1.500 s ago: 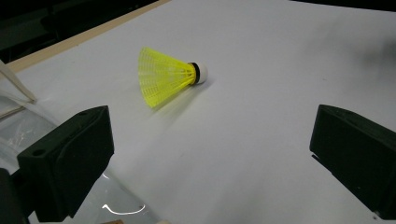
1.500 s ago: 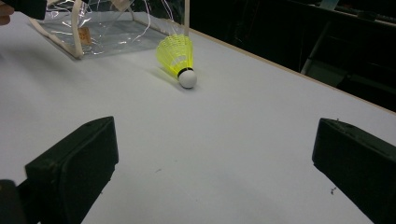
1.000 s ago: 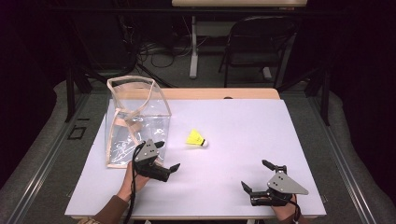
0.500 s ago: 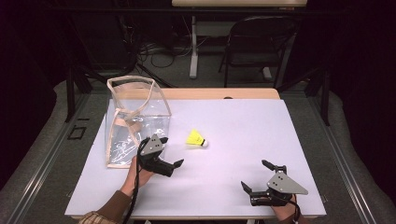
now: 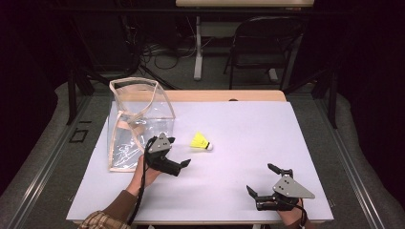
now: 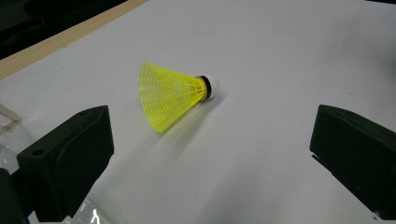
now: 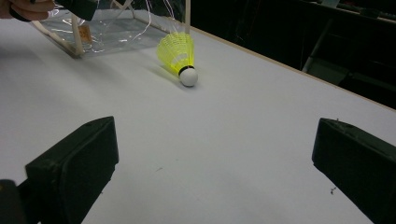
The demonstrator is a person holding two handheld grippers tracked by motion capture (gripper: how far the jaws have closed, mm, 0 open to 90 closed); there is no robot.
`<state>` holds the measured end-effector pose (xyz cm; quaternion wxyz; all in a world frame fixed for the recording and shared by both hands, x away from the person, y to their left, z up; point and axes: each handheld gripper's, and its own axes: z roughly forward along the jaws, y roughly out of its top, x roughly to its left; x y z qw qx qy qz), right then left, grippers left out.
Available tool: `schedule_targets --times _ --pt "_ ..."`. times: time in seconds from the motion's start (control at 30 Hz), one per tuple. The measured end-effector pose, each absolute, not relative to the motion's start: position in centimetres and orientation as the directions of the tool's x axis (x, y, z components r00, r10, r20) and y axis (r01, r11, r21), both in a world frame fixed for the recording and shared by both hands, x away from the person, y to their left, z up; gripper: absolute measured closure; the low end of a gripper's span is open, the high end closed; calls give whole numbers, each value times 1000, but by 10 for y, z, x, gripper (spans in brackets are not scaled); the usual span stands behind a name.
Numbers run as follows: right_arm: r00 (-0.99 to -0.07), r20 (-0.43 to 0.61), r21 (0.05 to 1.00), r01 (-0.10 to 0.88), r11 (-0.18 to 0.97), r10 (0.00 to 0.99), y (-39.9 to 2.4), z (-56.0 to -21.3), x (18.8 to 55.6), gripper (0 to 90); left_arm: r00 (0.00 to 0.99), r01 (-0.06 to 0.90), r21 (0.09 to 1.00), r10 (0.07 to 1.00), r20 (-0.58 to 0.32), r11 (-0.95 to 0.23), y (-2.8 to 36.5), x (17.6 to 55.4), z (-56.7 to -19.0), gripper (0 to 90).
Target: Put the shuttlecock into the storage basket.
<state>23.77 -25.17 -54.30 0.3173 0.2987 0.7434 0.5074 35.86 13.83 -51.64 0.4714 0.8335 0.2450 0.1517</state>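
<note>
Clear bag (image 5: 138,124), far edge behind left claw (image 5: 179,155).

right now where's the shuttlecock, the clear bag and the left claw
shuttlecock (image 6: 173,94), left gripper view, on its yellow skirt
clear bag (image 5: 157,91), high view, on its top rim
left claw (image 5: 183,165), high view, between its fingertips

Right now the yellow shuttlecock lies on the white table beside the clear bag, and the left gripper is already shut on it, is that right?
Not quite. The left gripper is open and short of the shuttlecock, not shut on it; the left gripper view shows its jaws wide apart. The shuttlecock does lie on the white table beside the clear bag.
</note>
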Motion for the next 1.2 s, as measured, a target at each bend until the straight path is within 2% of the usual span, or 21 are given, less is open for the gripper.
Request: schedule_targets --times 0.77,1.0,1.2 --pt "-620 -168 942 128 310 766 -252 -544 238 0 849 283 838 528 8 -467 124 388 -516 3" --pt "-622 -171 941 126 313 764 -251 -543 238 0 855 312 824 518 -26 -472 121 397 -518 49" --pt "-620 -172 941 126 314 765 -251 -544 238 1 859 306 817 511 -16 -488 118 403 -517 68"
